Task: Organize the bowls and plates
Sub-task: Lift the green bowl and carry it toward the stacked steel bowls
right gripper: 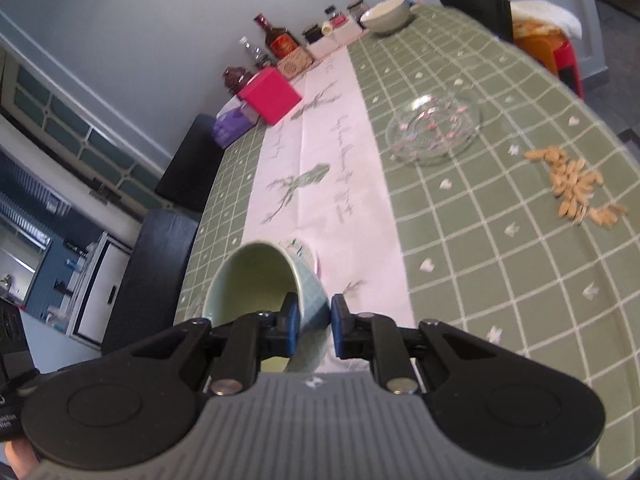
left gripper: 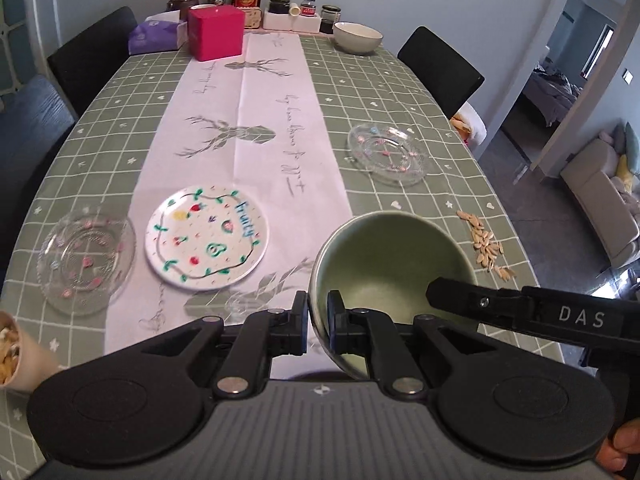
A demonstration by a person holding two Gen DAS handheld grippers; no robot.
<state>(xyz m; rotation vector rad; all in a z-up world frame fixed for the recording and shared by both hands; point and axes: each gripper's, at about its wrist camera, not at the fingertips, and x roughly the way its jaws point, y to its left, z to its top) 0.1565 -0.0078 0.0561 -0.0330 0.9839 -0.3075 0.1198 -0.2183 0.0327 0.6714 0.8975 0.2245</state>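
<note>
Over the worktop's point(left gripper: 400, 92) near edge, your left tongs point(left gripper: 318, 312) and right tongs point(right gripper: 314, 318) both pinch the green bowl's point(left gripper: 392, 256) rim, mid-carry by my guess, so next steer it toward the white bowl point(left gripper: 357, 37) at 1 o'clock for stacking.
</note>
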